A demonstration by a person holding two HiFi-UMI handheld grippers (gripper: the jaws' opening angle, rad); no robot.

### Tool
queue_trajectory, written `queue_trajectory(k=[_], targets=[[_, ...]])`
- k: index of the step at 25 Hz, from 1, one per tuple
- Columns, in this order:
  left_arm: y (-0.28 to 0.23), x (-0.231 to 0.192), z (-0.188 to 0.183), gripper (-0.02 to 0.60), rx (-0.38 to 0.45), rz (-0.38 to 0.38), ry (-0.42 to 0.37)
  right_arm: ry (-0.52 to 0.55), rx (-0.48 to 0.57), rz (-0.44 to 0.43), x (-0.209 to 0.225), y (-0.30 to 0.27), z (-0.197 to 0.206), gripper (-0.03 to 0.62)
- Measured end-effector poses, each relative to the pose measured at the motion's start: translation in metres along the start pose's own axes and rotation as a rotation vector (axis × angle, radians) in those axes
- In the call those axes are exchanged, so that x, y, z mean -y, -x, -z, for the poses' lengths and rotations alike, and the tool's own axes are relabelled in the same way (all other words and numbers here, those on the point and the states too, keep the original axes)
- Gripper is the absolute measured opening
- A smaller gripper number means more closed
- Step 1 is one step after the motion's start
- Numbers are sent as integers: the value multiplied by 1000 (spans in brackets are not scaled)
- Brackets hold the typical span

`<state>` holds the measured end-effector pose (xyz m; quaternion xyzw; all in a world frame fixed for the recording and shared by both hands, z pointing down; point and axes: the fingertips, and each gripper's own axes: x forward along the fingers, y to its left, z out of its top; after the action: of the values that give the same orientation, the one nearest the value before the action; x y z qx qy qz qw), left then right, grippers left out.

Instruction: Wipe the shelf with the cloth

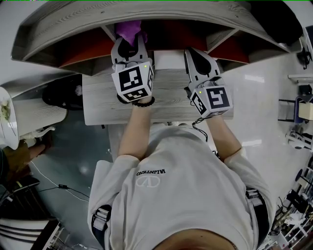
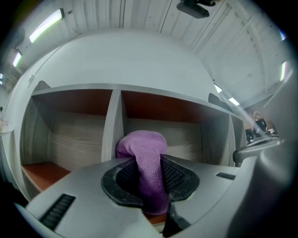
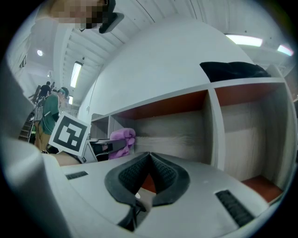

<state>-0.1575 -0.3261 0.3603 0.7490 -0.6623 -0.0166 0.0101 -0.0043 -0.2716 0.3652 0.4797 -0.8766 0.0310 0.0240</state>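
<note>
A purple cloth (image 1: 128,30) is pinched in my left gripper (image 1: 129,49), which is shut on it at the mouth of the shelf (image 1: 146,14). In the left gripper view the cloth (image 2: 146,158) bulges up between the left gripper's (image 2: 149,179) black pads, in front of a grey upright divider (image 2: 111,125) and the red-brown shelf floor (image 2: 42,172). My right gripper (image 1: 200,61) is beside it to the right, shut and holding nothing. In the right gripper view this gripper (image 3: 149,160) faces a wide compartment (image 3: 177,130), with the cloth (image 3: 122,136) at the left.
Both grippers hover over a low wood-grain board (image 1: 166,97) in front of the shelf. A dark bundle (image 3: 233,69) lies on the shelf's top. A black round object (image 1: 63,93) sits at the left, and cables (image 1: 58,185) run across the floor. A person (image 3: 49,109) stands far left.
</note>
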Motion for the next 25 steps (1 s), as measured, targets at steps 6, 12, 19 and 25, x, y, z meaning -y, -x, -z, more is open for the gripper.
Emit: queue_trajectory(k=[6, 12, 19, 25], targets=[[3, -1, 10, 86, -13, 3, -1, -5, -5, -1, -2, -2, 2, -2], [4, -2, 19, 86, -25, 6, 4, -8, -17, -3, -5, -3, 9, -2], [5, -3, 31, 86, -50, 9, 5, -14, -24, 7, -6, -2, 13, -2], [4, -3, 42, 86, -71, 10, 7, -16, -31, 15, -5, 0, 16, -2]])
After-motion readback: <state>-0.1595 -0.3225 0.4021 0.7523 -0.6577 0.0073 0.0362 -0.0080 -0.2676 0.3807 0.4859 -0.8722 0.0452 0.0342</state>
